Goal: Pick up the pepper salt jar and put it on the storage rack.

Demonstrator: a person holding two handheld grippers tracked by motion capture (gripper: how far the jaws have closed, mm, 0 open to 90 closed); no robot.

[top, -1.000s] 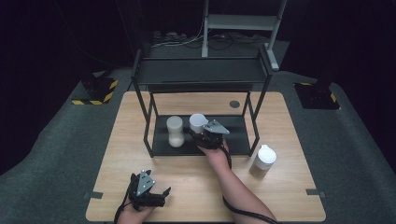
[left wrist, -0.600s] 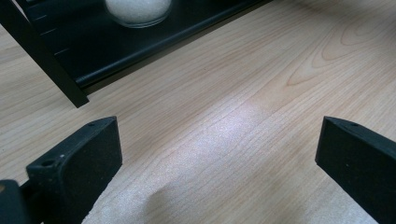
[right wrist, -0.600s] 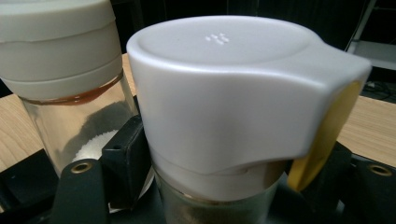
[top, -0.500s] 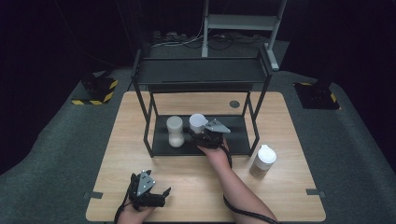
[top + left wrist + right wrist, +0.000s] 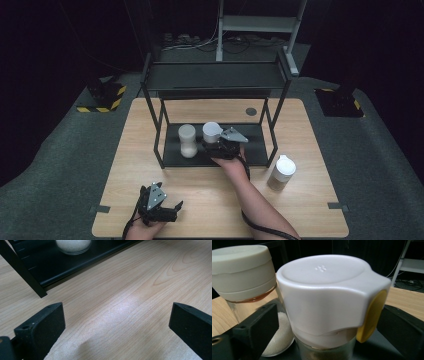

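Right jaws: closed in on the glass body of the white-lidded jar [image 5: 329,302], one black jaw on each side just under the lid; from where I stand it looks like a grasp, though the actual contact is hidden below the frame.
Right gripper [image 5: 220,146]: reaching under the top of the black rack [image 5: 215,76], at the jar on the rack's lower shelf.
Jar held: upright on that lower shelf, near its middle; white lid with a yellow flap on one side, brownish contents.
Left jaws: spread wide, nothing between them but bare wood.
Left gripper [image 5: 156,205]: resting on the table [image 5: 310,150] in front of the rack, well off to its left front corner.
Neighbour jar [image 5: 187,140]: on the same shelf, just beside the held jar, cream lid, white grains inside.
Third jar [image 5: 281,172]: on the table just outside the rack's right front leg.
Risk: I'd say the neighbour jar is close enough that a sideways swing could knock it over.
Risk: lifting too high could hit the lid against the rack's top shelf; glass may also slip if the grip sits low.
In the way: the rack's front legs and top shelf narrow the exit path; straight back toward the person looks clearest.
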